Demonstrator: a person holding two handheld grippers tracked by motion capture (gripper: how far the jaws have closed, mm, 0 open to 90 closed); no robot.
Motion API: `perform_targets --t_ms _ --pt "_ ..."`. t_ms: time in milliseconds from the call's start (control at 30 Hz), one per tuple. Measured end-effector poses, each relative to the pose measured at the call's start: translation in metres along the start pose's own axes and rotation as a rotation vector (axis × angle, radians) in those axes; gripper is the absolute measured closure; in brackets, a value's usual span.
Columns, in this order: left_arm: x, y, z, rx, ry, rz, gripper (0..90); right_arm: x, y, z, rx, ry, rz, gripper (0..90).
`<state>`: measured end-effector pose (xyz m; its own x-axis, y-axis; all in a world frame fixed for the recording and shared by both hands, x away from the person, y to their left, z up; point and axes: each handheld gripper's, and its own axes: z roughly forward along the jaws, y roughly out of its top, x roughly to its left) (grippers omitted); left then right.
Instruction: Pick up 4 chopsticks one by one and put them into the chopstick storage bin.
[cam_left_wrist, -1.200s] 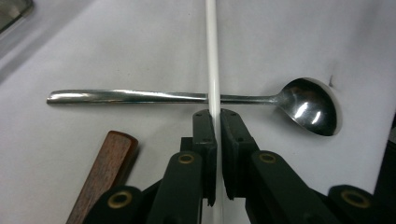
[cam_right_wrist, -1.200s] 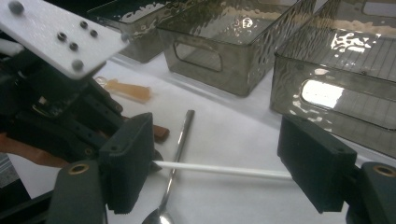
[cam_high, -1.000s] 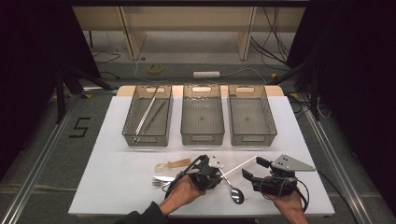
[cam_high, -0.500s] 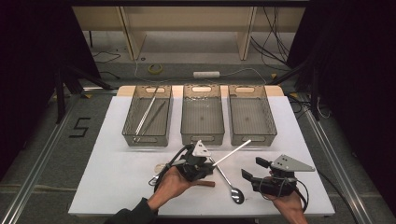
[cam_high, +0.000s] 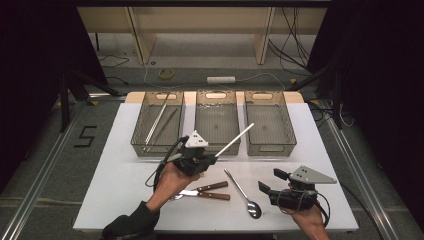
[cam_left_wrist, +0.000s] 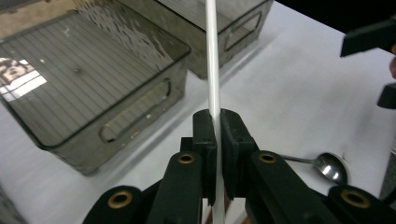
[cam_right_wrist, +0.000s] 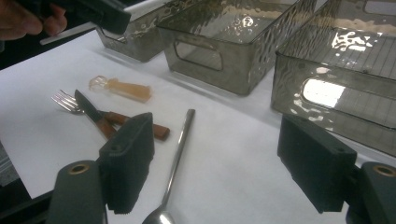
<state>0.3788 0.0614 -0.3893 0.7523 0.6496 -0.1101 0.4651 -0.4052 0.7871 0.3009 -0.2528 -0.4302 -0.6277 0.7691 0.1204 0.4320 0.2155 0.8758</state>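
Observation:
My left gripper (cam_high: 212, 159) is shut on a white chopstick (cam_high: 235, 140) and holds it off the white table, just in front of the left and middle bins. In the left gripper view the chopstick (cam_left_wrist: 212, 70) runs straight up from between the closed jaws (cam_left_wrist: 215, 126), over the middle bin (cam_left_wrist: 135, 126). At the front right of the table, my right gripper (cam_high: 270, 181) stands open with nothing between its jaws (cam_right_wrist: 219, 154). A steel spoon (cam_high: 240, 187) lies between the two hands.
Three smoky clear bins stand in a row at the back: the left bin (cam_high: 136, 145) holds long thin sticks, the middle bin (cam_high: 216, 148) and right bin (cam_high: 270, 148) look bare. A wooden-handled knife (cam_right_wrist: 93, 114), a fork (cam_right_wrist: 65, 101) and a small amber piece (cam_right_wrist: 123, 88) lie near the spoon.
My left gripper has risen and moved left and toward the bins, carrying the white chopstick off the table. The right gripper has stayed in place.

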Motion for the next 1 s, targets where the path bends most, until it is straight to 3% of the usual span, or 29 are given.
perform_targets --t_ms 300,467,1000 --pt "0.032 0.013 -0.015 -0.030 0.072 -0.041 85.3 -0.001 0.000 0.000 -0.003 0.000 0.007 28.3" --pt "0.055 0.009 -0.026 -0.036 0.116 -0.081 85.3 -0.001 0.000 0.000 0.000 0.001 0.003 28.2" --pt "0.108 -0.001 -0.043 -0.076 0.229 -0.184 85.2 0.000 0.000 0.001 -0.002 0.003 0.002 28.3"
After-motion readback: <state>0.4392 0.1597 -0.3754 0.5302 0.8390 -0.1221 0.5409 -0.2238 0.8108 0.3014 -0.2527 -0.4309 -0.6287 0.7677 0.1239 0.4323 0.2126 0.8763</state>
